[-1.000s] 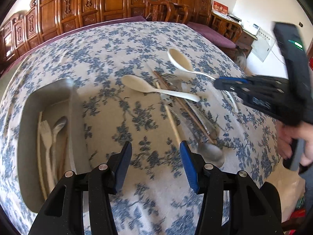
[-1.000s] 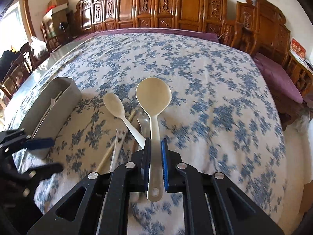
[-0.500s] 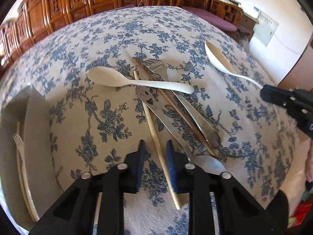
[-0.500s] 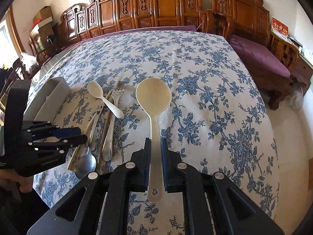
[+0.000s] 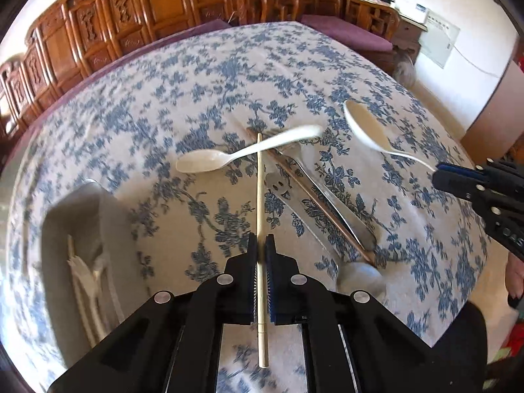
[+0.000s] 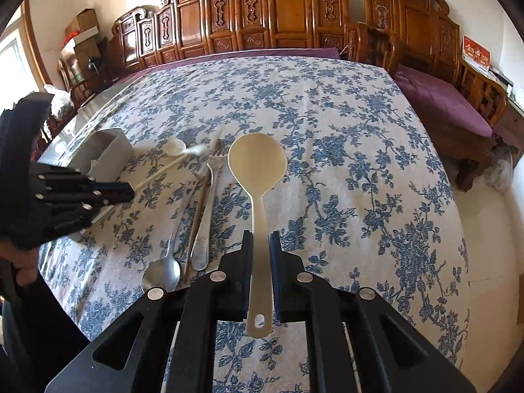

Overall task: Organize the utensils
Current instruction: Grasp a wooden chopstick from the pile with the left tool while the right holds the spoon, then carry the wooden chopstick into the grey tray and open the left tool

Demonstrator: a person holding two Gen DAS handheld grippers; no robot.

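**Both claws loaded over the flowery cloth**

Carved wooden chairs point(image 6: 288, 9) ring the blue-floral surface point(image 6: 344, 163). Left claw point(image 5: 261, 263) is clamped on a pale chopstick point(image 5: 259, 196), which runs straight up mid-frame and crosses a white spoon point(image 5: 209, 163). Right claw point(image 6: 261, 255) grips the cream ladle point(image 6: 257, 160) by its handle, bowl centre frame. Grey tray point(image 5: 82, 229) sits lower left in the left view with utensils inside. Metal spoon point(image 6: 162, 273), fork point(image 6: 204, 226) and a brown chopstick point(image 5: 314, 196) lie in a loose pile just right of the held chopstick.

A pale chopstick point(image 5: 260, 196) runs up frame centre, lifted; a cream ladle point(image 6: 257, 167) stands centre; steel cutlery point(image 6: 196, 216) lies centre-left.
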